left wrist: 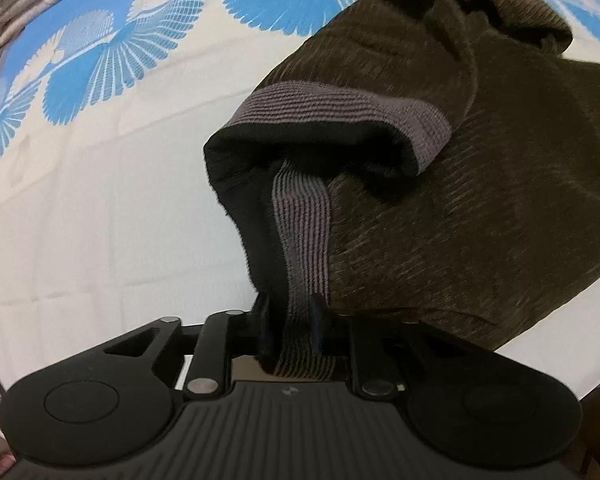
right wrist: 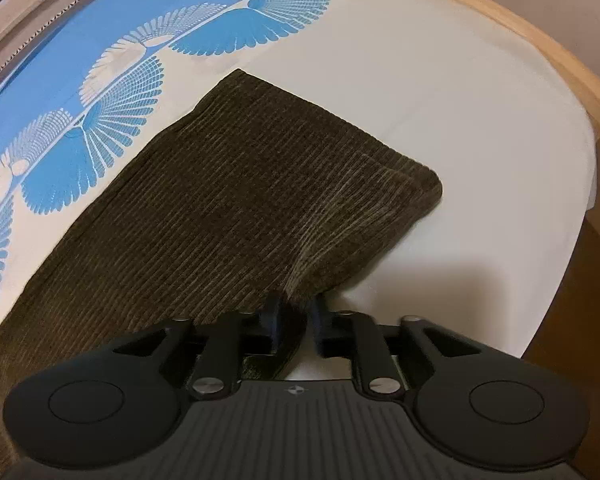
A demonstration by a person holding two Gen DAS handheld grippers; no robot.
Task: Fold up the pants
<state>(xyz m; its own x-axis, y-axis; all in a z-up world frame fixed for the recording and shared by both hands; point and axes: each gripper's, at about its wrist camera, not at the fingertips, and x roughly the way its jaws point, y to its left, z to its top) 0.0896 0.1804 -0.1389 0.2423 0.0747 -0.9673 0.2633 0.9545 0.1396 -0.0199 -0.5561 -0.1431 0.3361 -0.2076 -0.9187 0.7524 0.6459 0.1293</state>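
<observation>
Left gripper (left wrist: 290, 316): closed on the grey ribbed waistband (left wrist: 300, 232), pinched between the jaws at the near edge.
Right gripper (right wrist: 294, 314): closed on the near edge of a pant leg, a small pleat rising between the jaws.
Pants (right wrist: 228, 200): dark olive, ribbed, lying on the bedsheet (right wrist: 460, 120); waist end lifted and open at the left gripper, leg end flat.
Long axis: from the right gripper running away to the far leg hem (right wrist: 340, 120), slightly toward the right.
Nearer hand to the hem: the right one, judged.
Far side: blue fan pattern (left wrist: 112, 60), wooden bed edge (right wrist: 540, 40).
</observation>
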